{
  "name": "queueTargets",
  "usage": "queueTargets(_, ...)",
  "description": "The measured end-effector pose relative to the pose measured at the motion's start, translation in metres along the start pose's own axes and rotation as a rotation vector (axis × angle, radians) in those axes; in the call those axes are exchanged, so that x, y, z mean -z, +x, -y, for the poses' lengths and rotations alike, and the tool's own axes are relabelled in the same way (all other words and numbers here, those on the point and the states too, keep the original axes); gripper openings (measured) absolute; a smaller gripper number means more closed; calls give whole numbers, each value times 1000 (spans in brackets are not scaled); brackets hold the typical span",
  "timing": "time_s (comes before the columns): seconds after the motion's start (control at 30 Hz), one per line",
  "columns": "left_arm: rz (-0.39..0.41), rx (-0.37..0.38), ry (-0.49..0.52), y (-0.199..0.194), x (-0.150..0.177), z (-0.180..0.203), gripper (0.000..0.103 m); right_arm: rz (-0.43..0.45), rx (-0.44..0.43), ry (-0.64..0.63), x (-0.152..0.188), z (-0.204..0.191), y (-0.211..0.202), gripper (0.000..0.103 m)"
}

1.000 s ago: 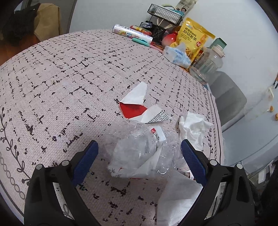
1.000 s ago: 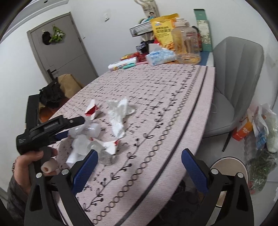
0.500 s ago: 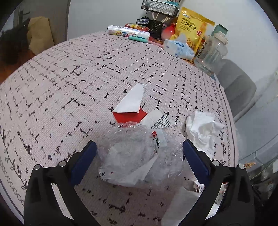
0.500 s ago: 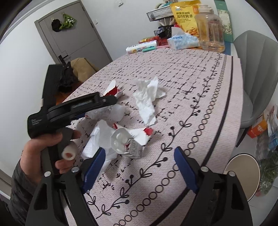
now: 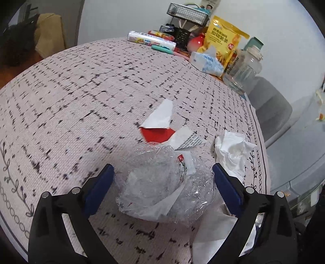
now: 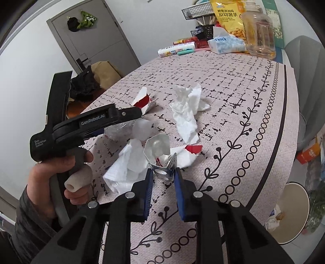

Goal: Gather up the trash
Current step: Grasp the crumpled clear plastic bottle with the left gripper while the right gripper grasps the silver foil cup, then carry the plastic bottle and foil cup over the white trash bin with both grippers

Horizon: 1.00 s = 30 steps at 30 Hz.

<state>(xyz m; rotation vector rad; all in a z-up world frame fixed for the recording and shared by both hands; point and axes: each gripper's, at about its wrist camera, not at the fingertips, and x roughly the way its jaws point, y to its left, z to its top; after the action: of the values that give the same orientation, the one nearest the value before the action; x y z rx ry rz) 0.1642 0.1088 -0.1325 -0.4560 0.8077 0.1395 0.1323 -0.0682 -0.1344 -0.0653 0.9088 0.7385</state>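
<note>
My left gripper [image 5: 162, 178] is open, its blue fingers on either side of a crumpled clear plastic wrapper [image 5: 164, 182] on the patterned table. Beyond it lie a torn red and white carton piece [image 5: 160, 126] and a crumpled white tissue [image 5: 233, 152]. My right gripper [image 6: 162, 176] is shut on a crushed silver carton [image 6: 160, 156] at the near table edge. Beside it lie a white tissue [image 6: 130, 164], another white tissue [image 6: 186, 113] and the red and white carton piece [image 6: 142, 99]. The left gripper also shows in the right wrist view [image 6: 134, 121], over the plastic wrapper [image 6: 130, 130].
At the table's far end stand a yellow snack bag [image 5: 221, 40], a tissue pack [image 5: 205, 63], a clear jar [image 5: 243, 69], a wire rack [image 5: 186, 14] and a roll [image 5: 150, 40]. A grey chair [image 6: 304, 67] and a white bin [image 6: 292, 211] stand right of the table.
My right gripper moved forward to the crushed silver carton and closed on it. My left gripper stayed open around the plastic wrapper, shifting only slightly.
</note>
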Motion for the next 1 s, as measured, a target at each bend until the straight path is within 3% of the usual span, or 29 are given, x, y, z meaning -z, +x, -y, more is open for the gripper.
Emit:
queueTargets(0.27, 58, 17, -30, -32, -2, -10, 95, 41, -6, -15, -3, -6, -12, 20)
queueTargets(0.5, 106, 51, 4, -52, -13, 11, 95, 94, 2, -20, -9, -4, -31, 20)
queueTargets(0.8, 102, 131, 108, -48, -13, 81, 95, 181, 92, 40, -8, 40, -76, 20)
queueTargets(1.0, 64, 197, 191, -32, -4, 141, 95, 217, 199, 136, 7, 102, -110, 20)
